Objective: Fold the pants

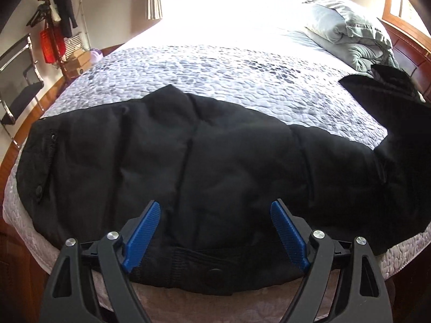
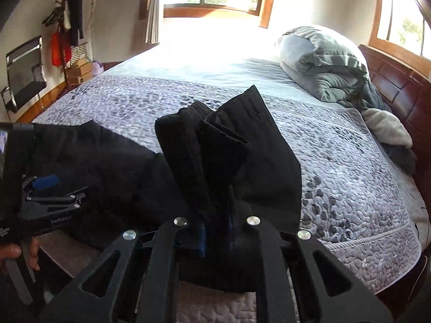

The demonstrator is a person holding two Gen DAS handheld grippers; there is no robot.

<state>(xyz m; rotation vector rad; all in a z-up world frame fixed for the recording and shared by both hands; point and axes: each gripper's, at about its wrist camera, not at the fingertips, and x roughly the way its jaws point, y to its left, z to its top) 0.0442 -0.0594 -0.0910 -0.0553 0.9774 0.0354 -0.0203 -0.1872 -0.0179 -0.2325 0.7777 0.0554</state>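
Note:
Black padded pants [image 1: 188, 167] lie spread across the near edge of the bed, the waistband with a snap button at the front. My left gripper [image 1: 214, 212] is open, its blue pads [image 1: 142, 234] wide apart just above the waistband, touching nothing. My right gripper [image 2: 216, 231] is shut on the pant leg cuffs [image 2: 215, 145] and lifts that end off the bed; the bunched cloth stands up between the fingers and hides the pads. The lifted end shows at the right of the left wrist view [image 1: 398, 113]. The left gripper also shows in the right wrist view [image 2: 45, 188].
The bed [image 1: 229, 80] has a grey pebble-pattern quilt. Folded grey bedding [image 2: 323, 64] lies by the wooden headboard [image 2: 398, 88] at the right. A coat rack [image 1: 54, 21], boxes and a chair [image 1: 18, 86] stand at the left wall.

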